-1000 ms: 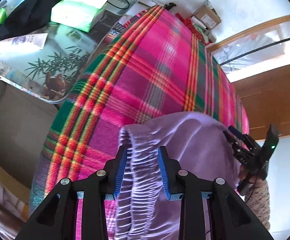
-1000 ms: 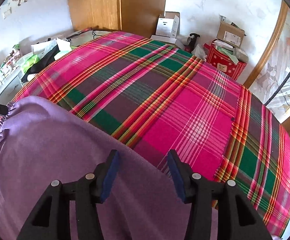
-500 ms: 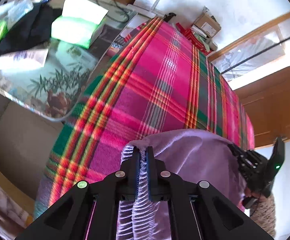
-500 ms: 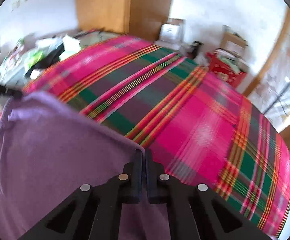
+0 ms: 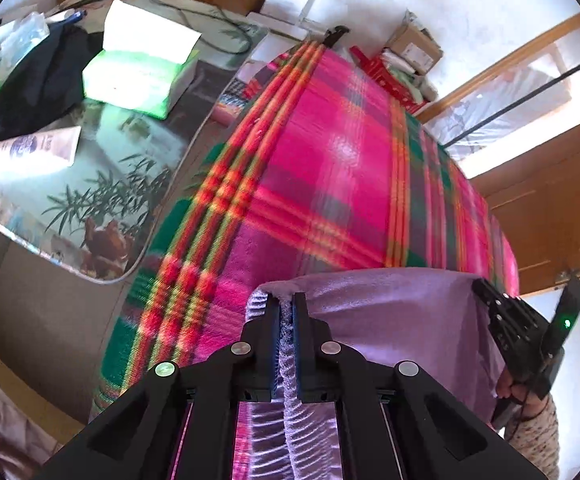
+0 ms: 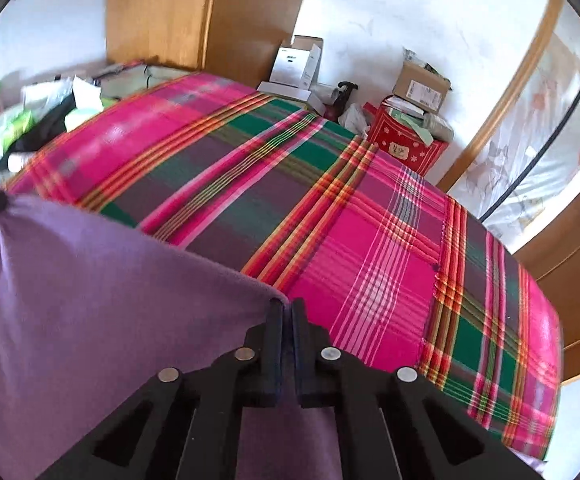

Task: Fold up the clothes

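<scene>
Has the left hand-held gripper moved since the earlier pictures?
Yes. The left hand-held gripper, shut on the purple garment, has shifted: in its view the green tissue box on the side table now sits lower and further right.

place: home bedroom | cues: plaid-covered bed [image 6: 330, 240], wooden wardrobe [image 6: 206, 16], cardboard boxes [image 6: 420, 84]

Clutter is crowding round a bed lying under a bright plaid blanket [image 6: 370, 248].

A glass-topped worktop [image 5: 102, 200] with a bamboo print is sitting beside the bed, carrying a green tissue pack [image 5: 138, 76], a white tube [image 5: 30, 152] lying on its side and a heap of black cloth [image 5: 38, 80]. Cardboard boxes [image 6: 420, 86] are piling up on a red box [image 6: 404, 144] against the white wall, and a wooden wardrobe [image 6: 206, 12] is standing behind.
</scene>
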The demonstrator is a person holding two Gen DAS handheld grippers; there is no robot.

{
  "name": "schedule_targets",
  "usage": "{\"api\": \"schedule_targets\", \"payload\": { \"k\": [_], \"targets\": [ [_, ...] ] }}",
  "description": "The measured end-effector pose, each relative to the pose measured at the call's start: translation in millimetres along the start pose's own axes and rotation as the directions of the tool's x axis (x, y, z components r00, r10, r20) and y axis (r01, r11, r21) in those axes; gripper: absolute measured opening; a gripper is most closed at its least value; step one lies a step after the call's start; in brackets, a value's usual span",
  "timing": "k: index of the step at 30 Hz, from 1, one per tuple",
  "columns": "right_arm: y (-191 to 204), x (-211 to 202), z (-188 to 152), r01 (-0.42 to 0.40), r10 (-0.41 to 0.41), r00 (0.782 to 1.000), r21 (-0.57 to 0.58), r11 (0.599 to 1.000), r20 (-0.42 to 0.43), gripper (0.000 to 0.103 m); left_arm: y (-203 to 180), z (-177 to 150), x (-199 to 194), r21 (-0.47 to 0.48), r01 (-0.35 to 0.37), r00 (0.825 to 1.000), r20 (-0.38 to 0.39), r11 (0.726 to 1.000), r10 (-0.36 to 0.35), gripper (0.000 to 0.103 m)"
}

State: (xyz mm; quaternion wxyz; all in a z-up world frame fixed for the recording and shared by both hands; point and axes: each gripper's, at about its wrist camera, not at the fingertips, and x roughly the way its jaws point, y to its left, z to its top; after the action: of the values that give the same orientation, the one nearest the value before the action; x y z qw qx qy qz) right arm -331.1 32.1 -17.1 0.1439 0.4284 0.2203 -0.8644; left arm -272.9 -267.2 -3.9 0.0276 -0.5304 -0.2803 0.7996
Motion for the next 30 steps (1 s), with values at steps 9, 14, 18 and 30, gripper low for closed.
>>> {"api": "schedule_targets", "payload": {
  "k": [9, 14, 18, 30],
  "targets": [
    [-16.3, -94.4, -27.3, -0.039, 0.027, 0.993, 0.106, 0.994, 0.115, 0.029, -4.6, -32.6, -45.3, 0.065, -0.017, 1.0, 0.023, 0.998, 0.016, 0.025],
    [0.1, -157.3, -76.7, -0.153, 0.146, 0.979, 0.045, 0.987, 0.139, 0.031, -7.5, -93.0, -88.9, 0.147, 0.027, 0.999, 0.014, 0.989, -0.029, 0.026],
    [24.7, -200.4, -120.3, -0.276, 0.276, 0.952, -0.024, 0.961, 0.131, 0.031, -9.2, -143.0, -100.1, 0.198, 0.021, 0.999, -0.032, 0.98, -0.015, 0.026],
    [92.6, -231.3, -215.6, -0.471, 0.469, 0.882, -0.055, 0.88, -0.039, 0.032, 9.3, -210.4, -83.4, 0.184, 0.019, 0.993, -0.114, 0.983, 0.002, 0.032]
  ]
}}
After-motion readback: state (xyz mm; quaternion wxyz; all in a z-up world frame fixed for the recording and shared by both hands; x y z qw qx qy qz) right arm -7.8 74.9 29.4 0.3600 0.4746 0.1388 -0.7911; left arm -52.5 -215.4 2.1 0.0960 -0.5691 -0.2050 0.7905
